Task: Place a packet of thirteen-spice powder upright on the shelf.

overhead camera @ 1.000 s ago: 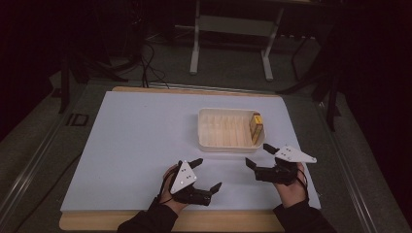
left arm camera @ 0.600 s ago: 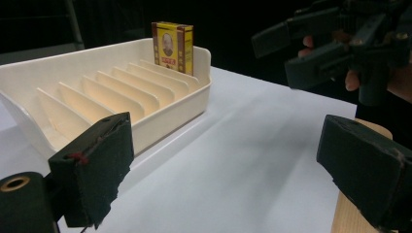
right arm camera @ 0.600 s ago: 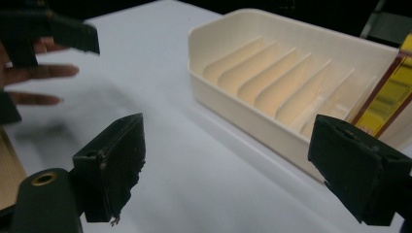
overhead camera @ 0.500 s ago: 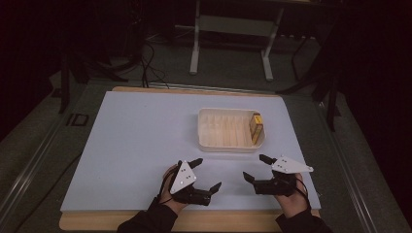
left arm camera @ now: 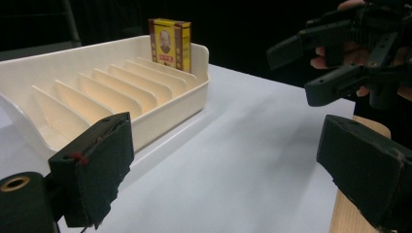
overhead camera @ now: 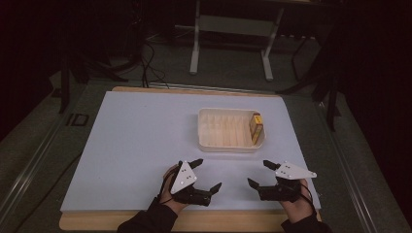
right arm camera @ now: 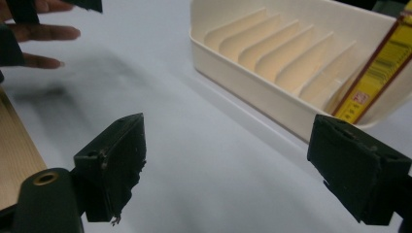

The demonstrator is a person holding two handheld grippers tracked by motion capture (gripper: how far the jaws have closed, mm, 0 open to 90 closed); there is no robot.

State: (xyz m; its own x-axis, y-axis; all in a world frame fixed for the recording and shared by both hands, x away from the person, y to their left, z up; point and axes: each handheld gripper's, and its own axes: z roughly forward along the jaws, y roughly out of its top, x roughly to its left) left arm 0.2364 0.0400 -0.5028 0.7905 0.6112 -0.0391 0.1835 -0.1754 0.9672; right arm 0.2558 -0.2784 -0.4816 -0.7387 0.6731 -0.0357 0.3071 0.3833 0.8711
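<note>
A smooth, slightly glossy cream plastic divider tray (left arm camera: 160,104) and a printed yellow cardboard box (left arm camera: 170,41) sit on a matt white sheet (overhead camera: 141,141) over a bare wooden tabletop (overhead camera: 194,221).

High view looks down over the white table (overhead camera: 136,145); both gripper views sit low, close, sharing the slotted tray (left arm camera: 121,82), its far side probably dim.

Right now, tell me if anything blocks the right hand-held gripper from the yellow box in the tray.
Nothing visible does. The right hand-held gripper is open over bare white table, and the yellow box stands at the tray's right end; only the tray's near wall lies between.
</note>
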